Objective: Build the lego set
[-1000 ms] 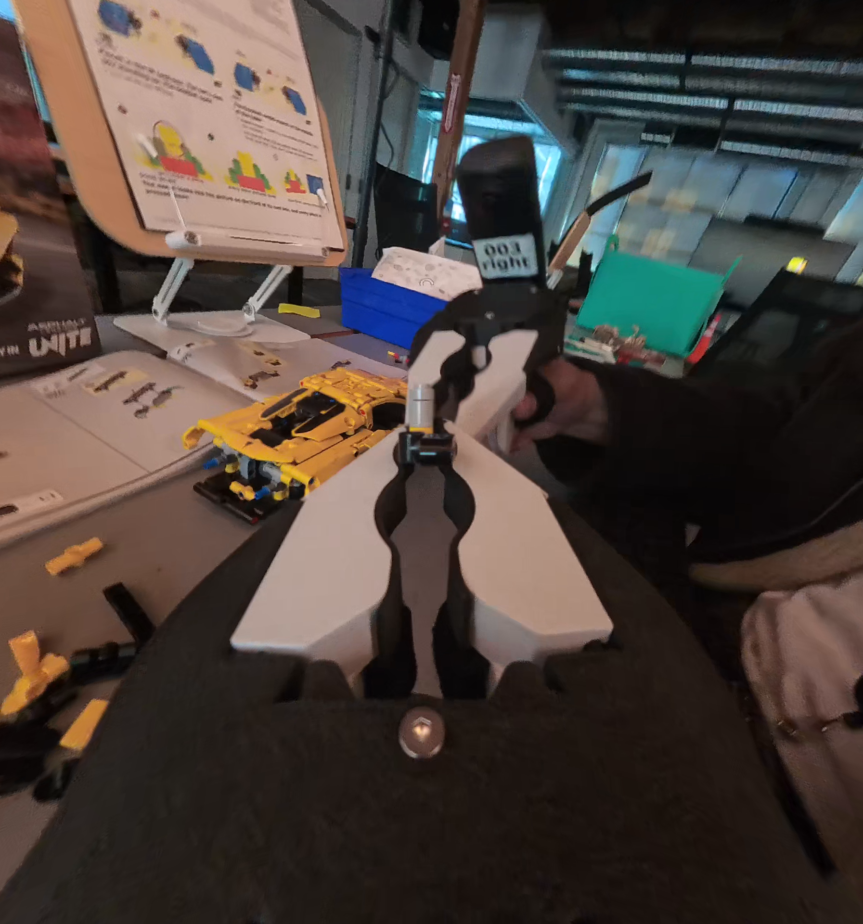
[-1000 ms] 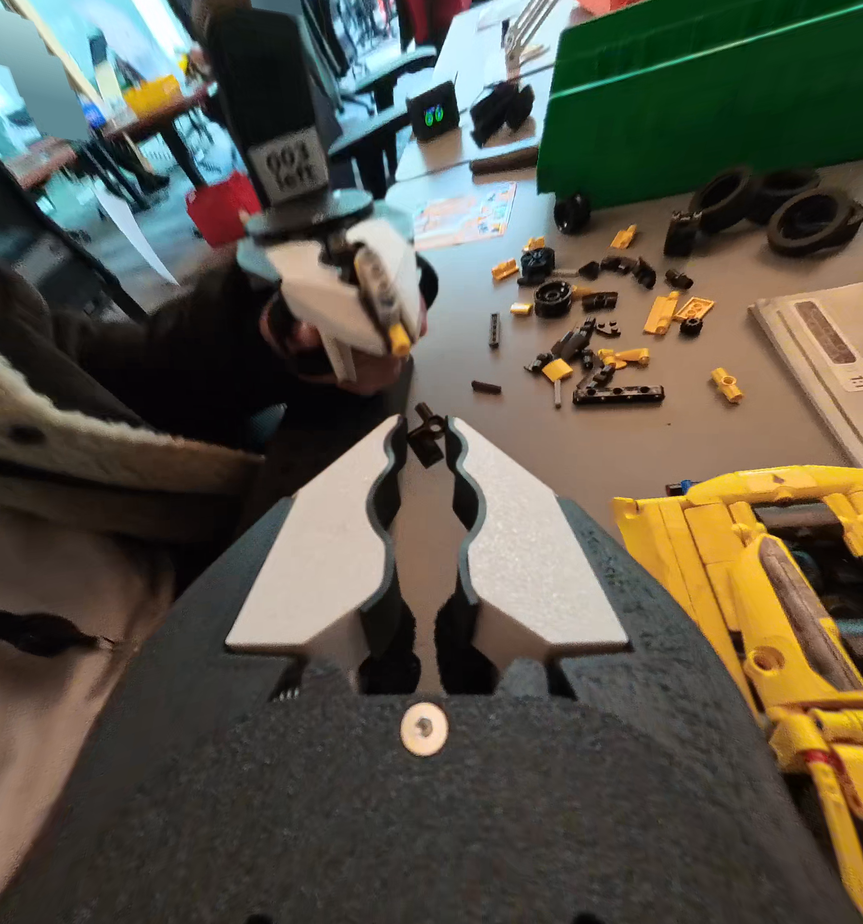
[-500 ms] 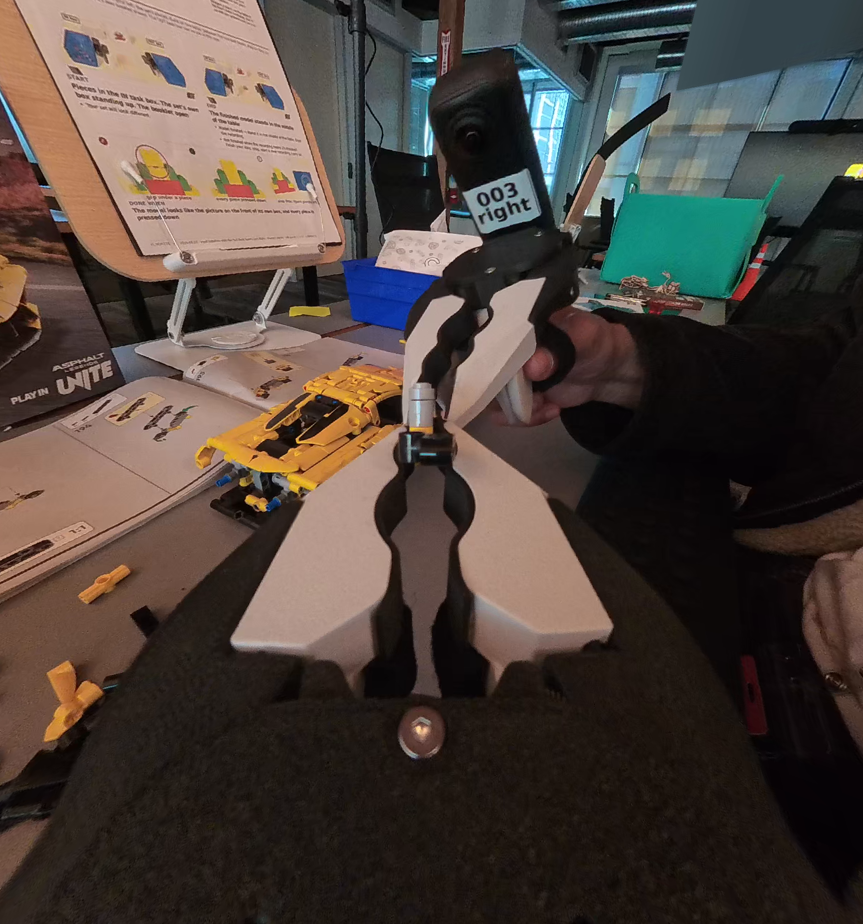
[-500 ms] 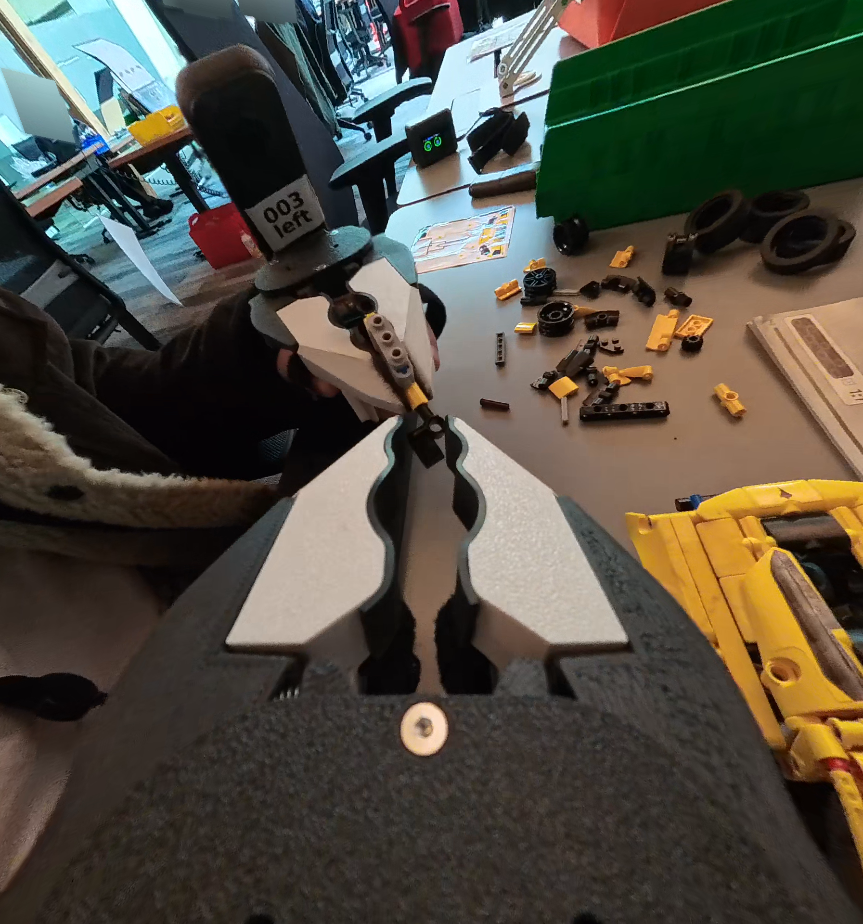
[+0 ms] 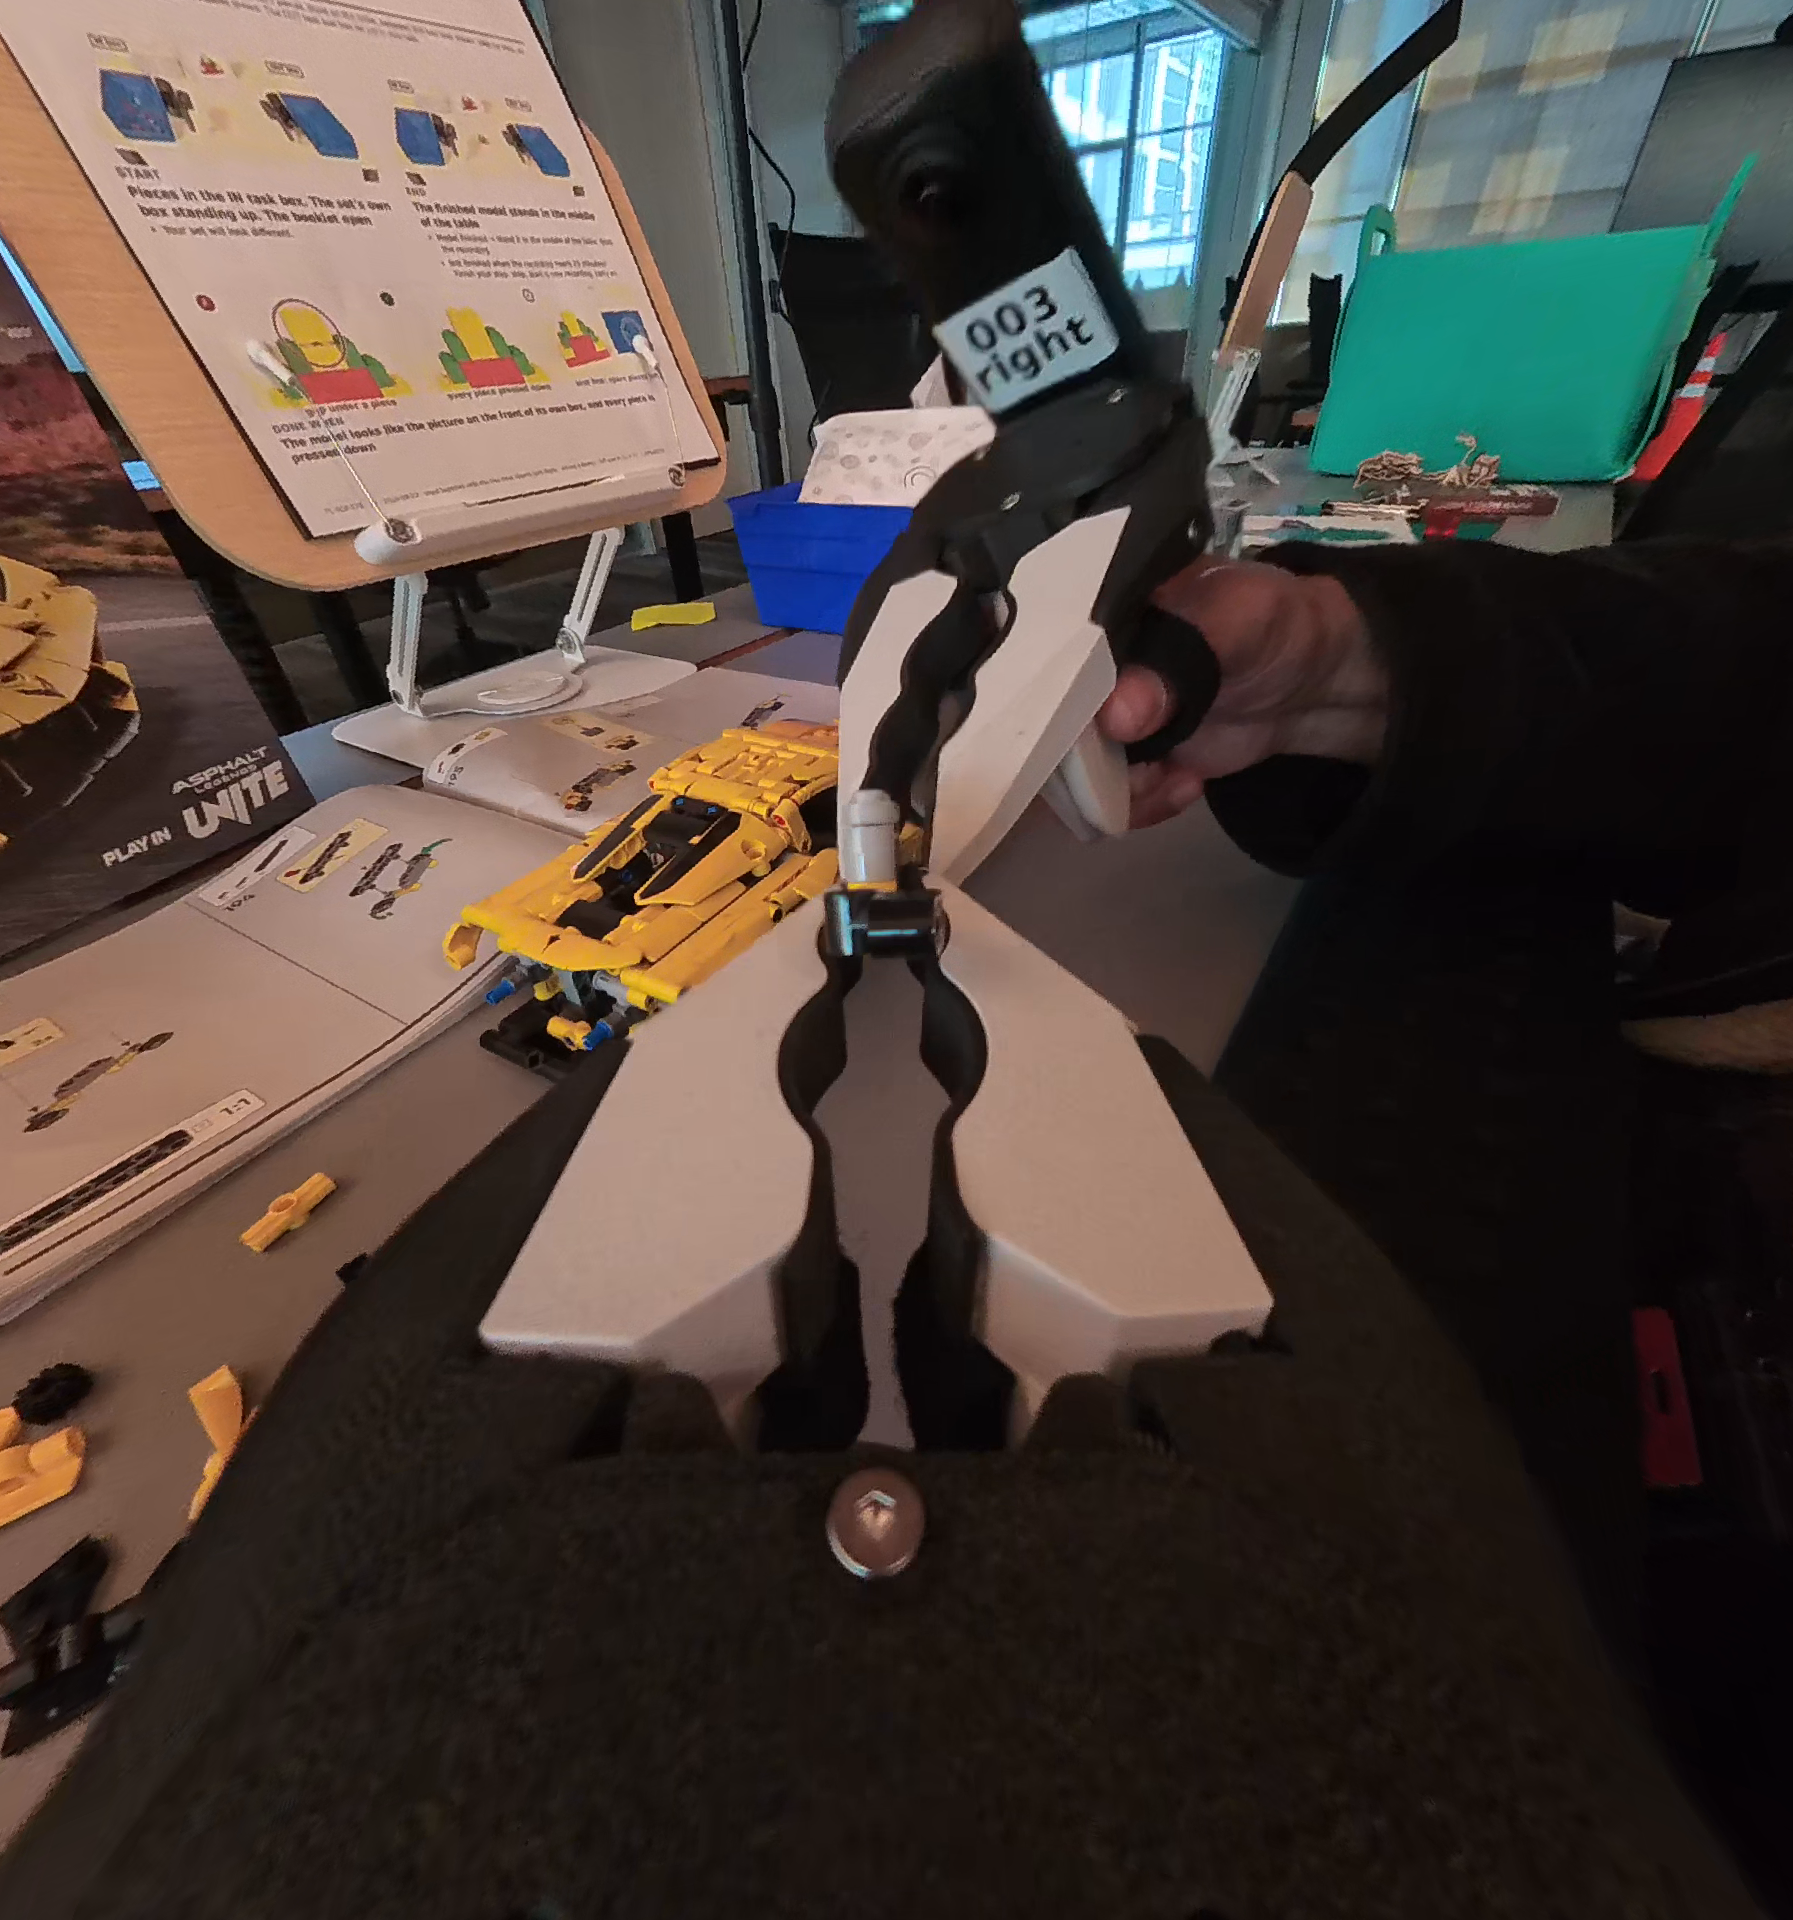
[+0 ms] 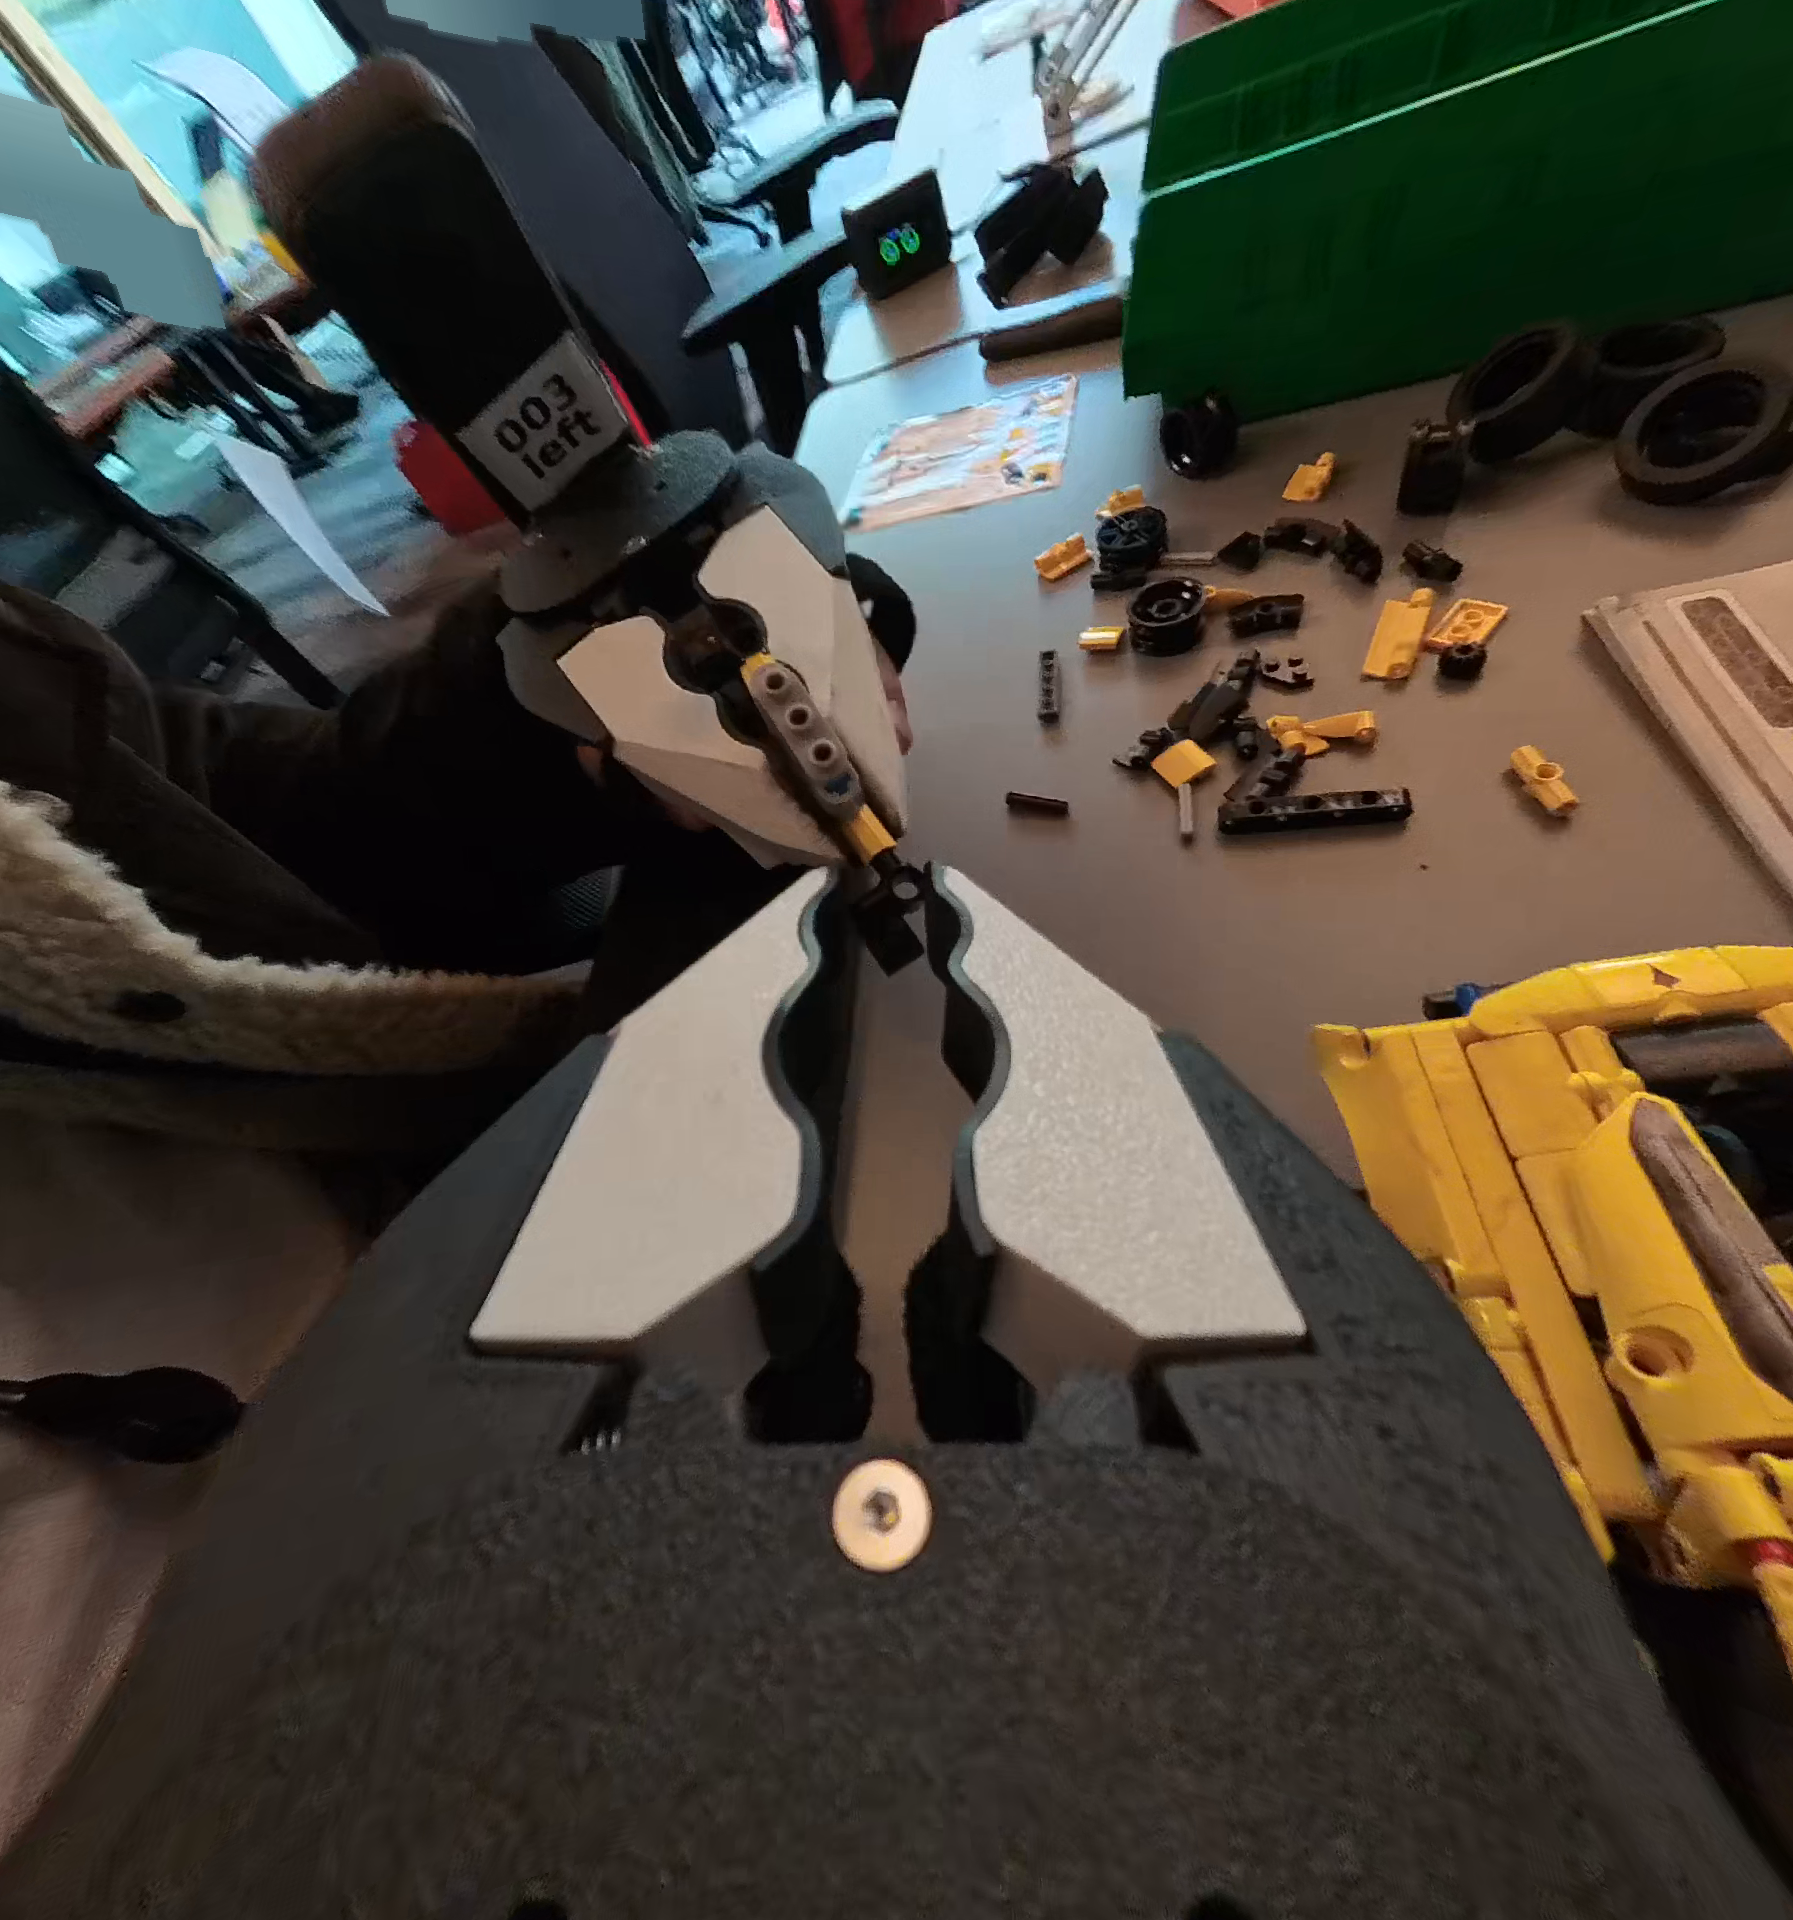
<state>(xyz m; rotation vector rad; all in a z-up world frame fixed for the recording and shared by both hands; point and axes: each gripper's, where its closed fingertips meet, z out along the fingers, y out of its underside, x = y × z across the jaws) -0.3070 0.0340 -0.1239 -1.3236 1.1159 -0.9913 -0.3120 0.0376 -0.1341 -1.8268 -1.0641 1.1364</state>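
Grey beam (image 6: 804, 732) with its yellow axle (image 6: 868, 831) is clamped in the left claw (image 5: 876, 920), the black connector (image 6: 892, 909) in the right claw (image 6: 887, 894), tip to tip above the counter (image 6: 1287, 914); keep both coaxial, pressing straight.

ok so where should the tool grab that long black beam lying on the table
Probably the middle of the long black beam, coming straight down with the tool spanning its narrow width. It lies flat on the table, too thin to take from the side, and loose pieces crowd its left end.
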